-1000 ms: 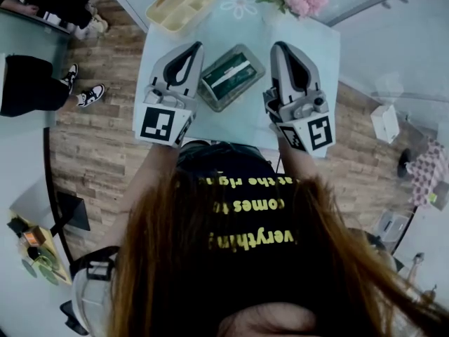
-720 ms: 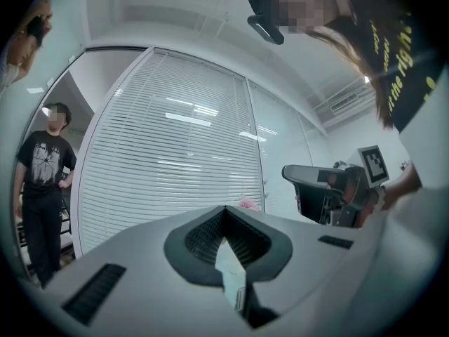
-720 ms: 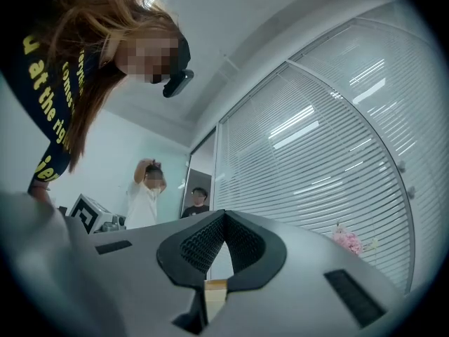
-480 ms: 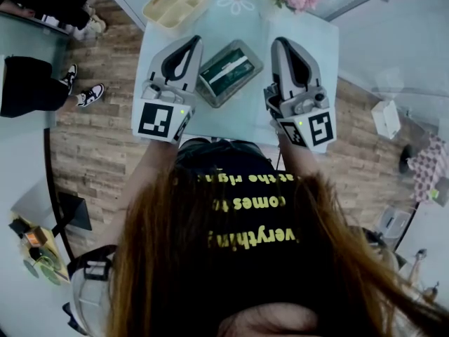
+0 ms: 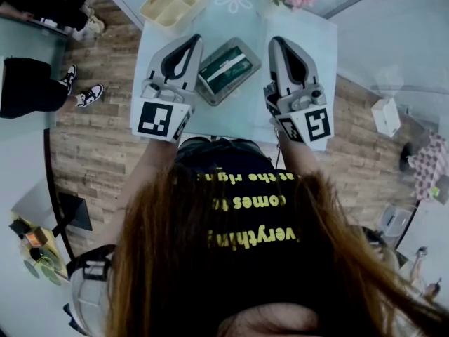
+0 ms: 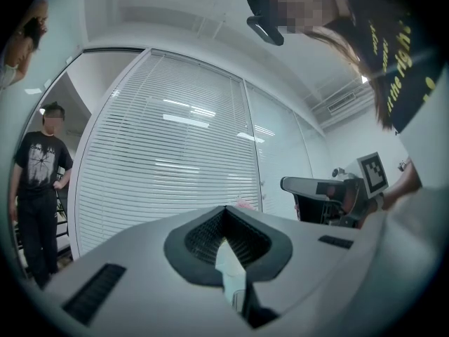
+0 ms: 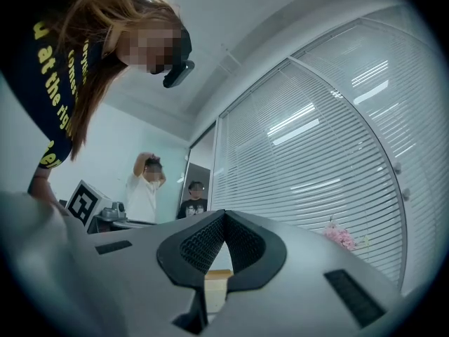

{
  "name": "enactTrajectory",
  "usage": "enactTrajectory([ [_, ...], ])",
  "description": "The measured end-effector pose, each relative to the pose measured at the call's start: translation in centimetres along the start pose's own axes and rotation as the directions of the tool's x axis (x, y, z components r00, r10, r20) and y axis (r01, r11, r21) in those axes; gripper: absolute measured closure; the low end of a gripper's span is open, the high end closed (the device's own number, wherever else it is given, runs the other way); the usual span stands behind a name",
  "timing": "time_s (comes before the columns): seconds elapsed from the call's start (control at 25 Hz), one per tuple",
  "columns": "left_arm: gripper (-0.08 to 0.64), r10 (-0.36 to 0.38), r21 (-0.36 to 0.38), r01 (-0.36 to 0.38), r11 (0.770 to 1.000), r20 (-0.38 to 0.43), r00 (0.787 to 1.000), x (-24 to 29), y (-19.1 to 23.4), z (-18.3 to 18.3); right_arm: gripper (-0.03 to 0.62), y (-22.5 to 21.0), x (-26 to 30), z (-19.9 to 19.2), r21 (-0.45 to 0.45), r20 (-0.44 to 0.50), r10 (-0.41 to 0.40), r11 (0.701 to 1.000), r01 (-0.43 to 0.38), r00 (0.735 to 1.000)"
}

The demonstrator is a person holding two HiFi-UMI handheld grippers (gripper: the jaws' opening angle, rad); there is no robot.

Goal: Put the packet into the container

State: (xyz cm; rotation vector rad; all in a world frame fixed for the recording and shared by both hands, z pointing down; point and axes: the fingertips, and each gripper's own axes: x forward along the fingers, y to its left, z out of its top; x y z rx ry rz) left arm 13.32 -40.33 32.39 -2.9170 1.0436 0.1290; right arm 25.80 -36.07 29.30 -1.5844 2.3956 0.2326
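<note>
Table (image 5: 242,118): pale top, near edge lying under both grippers, left edge bordering wood floor (image 5: 98,139); bare surface showing right of the container.
Container (image 5: 254,56): sitting between left gripper (image 5: 193,41) and right gripper (image 5: 277,42), both hovering with jaws pressed together, empty.
Packet (image 5: 226,69): green, lying flat inside container, long axis running near-left to far-right.

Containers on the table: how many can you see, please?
2: a cream tray at the table's far left corner; a clear container, holding a green packet, near its middle. Others may be hidden.
</note>
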Motion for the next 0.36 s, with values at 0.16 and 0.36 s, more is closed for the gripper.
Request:
enactTrajectory([
  [0.16, 0.560, -0.001, -0.002, 0.001, 1.000, -0.003, 1.000, 0.03, -0.08, -0.12, 0.571, -0.08, 0.00, -0.01, -0.011, -0.007, -0.004, 1.000, 0.004, 1.000],
  [0.36, 0.560, -0.004, -0.001, 0.004, 1.000, 0.002, 1.000, -0.05, -0.31, -0.03, 0.571, 0.08, 0.12, 0.20, -0.017, -0.006, -0.001, 1.000, 0.000, 1.000],
])
